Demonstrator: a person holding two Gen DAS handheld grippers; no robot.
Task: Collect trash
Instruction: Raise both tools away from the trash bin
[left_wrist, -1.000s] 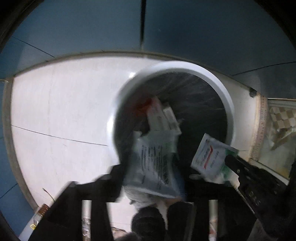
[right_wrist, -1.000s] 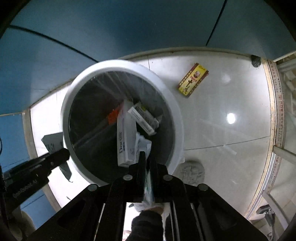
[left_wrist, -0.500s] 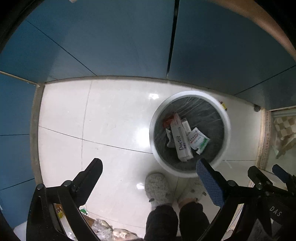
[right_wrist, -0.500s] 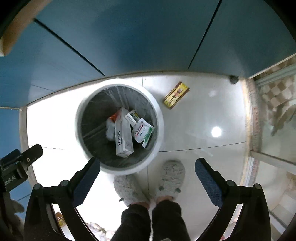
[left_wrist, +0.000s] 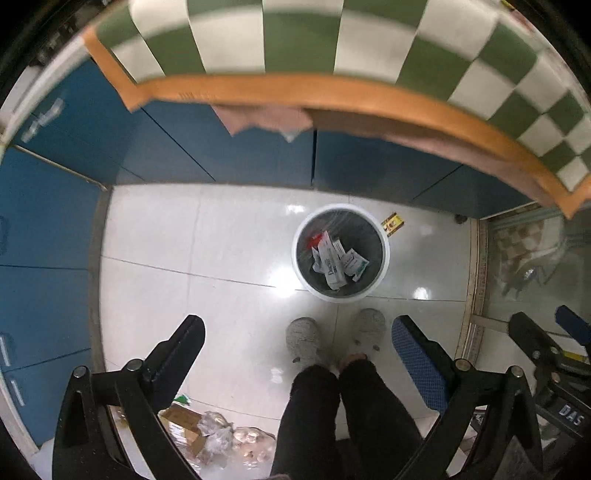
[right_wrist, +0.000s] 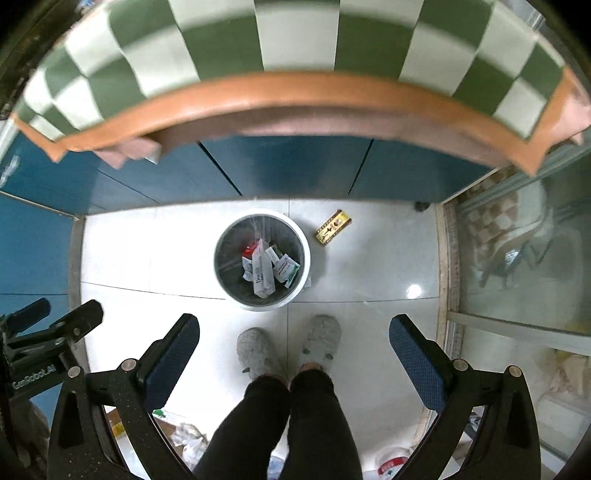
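Several wrappers lie in the bin; left gripper and right gripper gape empty; yellow packet remains on the floor

Green-checked tablecloth above blue cabinets (grey slippers on white floor)

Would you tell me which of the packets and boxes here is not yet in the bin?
The yellow box, lying on the floor beside the bin; the others are inside.
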